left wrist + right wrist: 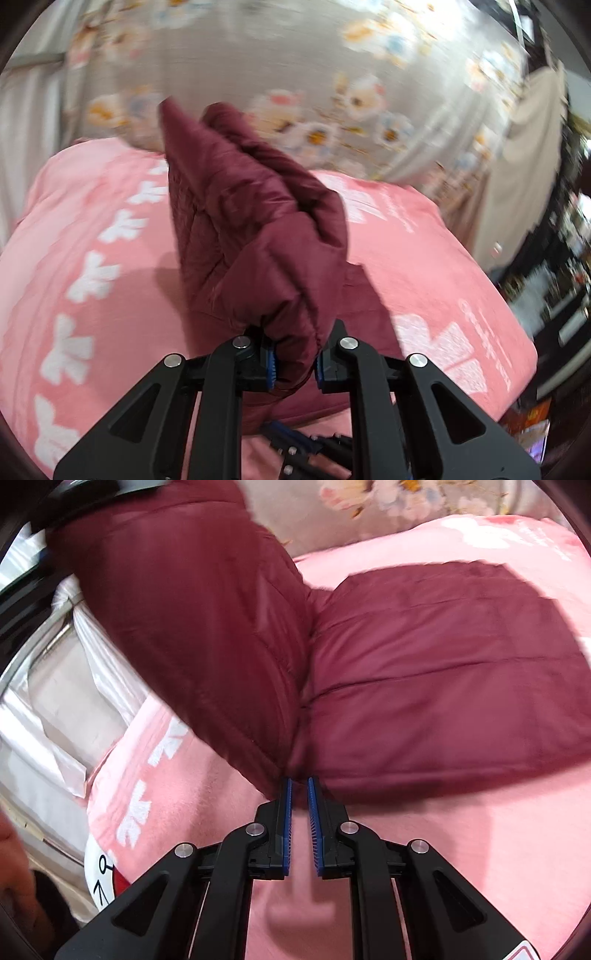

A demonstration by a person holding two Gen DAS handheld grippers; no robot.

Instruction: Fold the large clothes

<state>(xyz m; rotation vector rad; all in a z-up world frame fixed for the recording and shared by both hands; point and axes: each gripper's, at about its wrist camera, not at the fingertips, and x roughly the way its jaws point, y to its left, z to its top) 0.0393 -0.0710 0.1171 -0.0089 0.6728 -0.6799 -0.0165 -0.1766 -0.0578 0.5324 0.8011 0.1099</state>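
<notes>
So the left gripper (293,363) is clamped on a bunched, elastic-looking edge of the maroon puffer jacket (236,221), probably a cuff or hem. The blue pads (272,363) press the fabric from both sides. It's angled downward over the bed, and the part it holds is lifted off the blanket, standing up like a tent with a shadow underneath to the left. The view is pretty motion-blurred.

Over on the right, the right gripper (299,797) has its jaws nearly together, with only a narrow slit between the blue pads (288,812). The tips sit right at the jacket's (443,686) near edge, at the crease where the raised flap meets the flat part. I honestly can't tell if any fabric is pinched in there. It's also tilted down toward the bed.

The jacket lies on the bed, on a pink blanket (85,221) with white bow-like shapes. One half lies flat on the right of the right wrist view, and the other half rises up to the upper left.

Past the blanket there's a grey floral sheet (258,74). A beige cloth (528,155) hangs at the right, with dark cluttered furniture (565,295) beyond it. In the right wrist view, white satiny fabric (55,716) is off the bed's left side, plus a white cartoon-face cushion (101,878) at the lower left.
</notes>
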